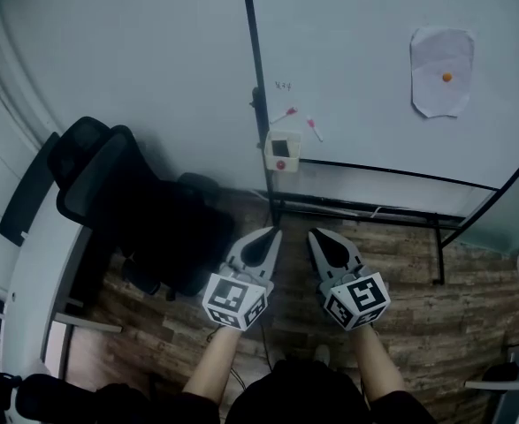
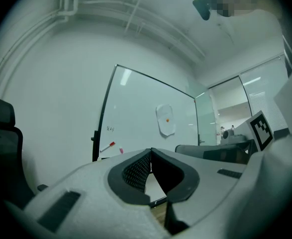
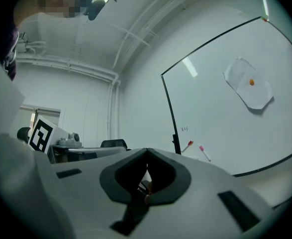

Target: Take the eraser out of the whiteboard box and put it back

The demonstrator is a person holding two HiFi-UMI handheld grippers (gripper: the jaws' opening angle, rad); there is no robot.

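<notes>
Both claws are pinched fully closed and empty. The whiteboard box (image 1: 281, 151), eraser presumably inside, hangs well ahead of their tips, closer to the left gripper (image 1: 272, 234) than the right gripper (image 1: 316, 236).

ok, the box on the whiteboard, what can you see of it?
The box is small, cream and plastic-looking, fixed low on the whiteboard beside the black frame post. Its face shows a dark square above a pink spot; what they are I can't tell. Two markers sit just above it.
</notes>
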